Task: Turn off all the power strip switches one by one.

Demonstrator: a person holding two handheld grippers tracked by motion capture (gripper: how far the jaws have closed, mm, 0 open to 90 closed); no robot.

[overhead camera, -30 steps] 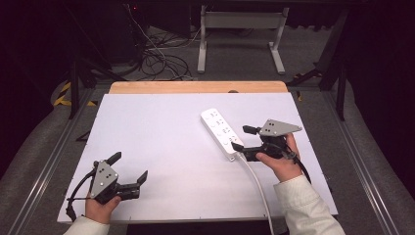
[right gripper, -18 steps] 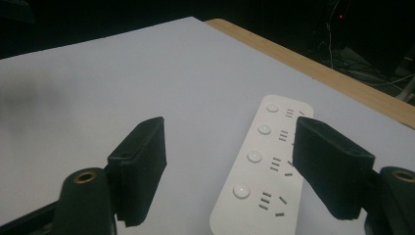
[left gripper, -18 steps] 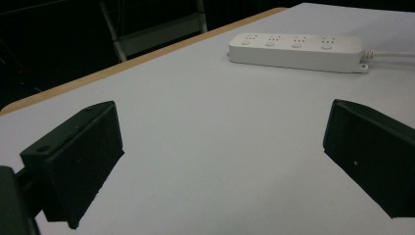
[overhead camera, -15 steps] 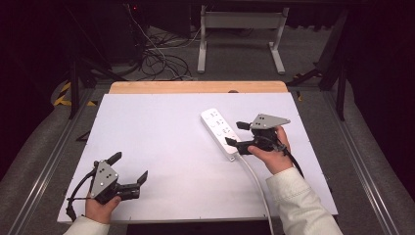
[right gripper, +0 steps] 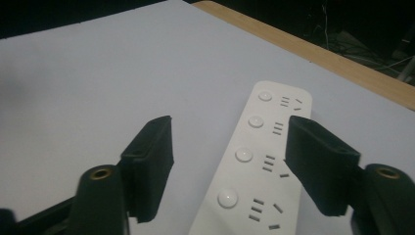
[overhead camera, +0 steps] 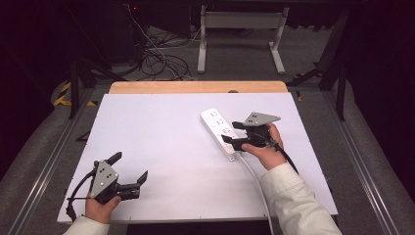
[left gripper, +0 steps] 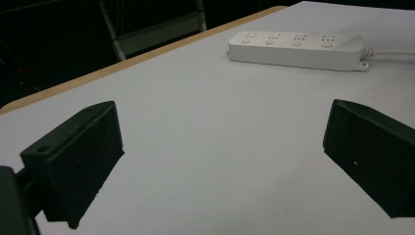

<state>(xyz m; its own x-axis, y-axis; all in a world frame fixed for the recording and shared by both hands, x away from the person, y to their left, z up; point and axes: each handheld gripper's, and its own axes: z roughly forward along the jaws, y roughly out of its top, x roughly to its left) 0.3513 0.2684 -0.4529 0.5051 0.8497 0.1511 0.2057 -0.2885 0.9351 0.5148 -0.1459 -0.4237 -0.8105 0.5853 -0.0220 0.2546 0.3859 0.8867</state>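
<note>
White plastic power strip [overhead camera: 221,132] with four sockets and four round buttons lies flat on the white-topped counter [overhead camera: 161,137], right of its middle, set at a slant with its white cable [overhead camera: 257,183] running off toward the near edge. Right tongs [overhead camera: 234,132], held in the person's right hand [overhead camera: 264,149], sit over the strip's cable end. In the right gripper view [right gripper: 227,161] the two black jaws stand either side of the strip, one over the bare counter and one over the strip's far edge; they have just been closing, yet a gap shows on both sides and the pads press on nothing.

Left tongs [overhead camera: 129,169] rest at the counter's near left corner in the person's left hand [overhead camera: 100,208], well apart from the strip. In the left gripper view [left gripper: 220,161] their jaws are spread wide with bare counter between them, and the strip [left gripper: 296,49] lies far off beyond them. A wooden strip edges the counter's far side [overhead camera: 195,87].
</note>
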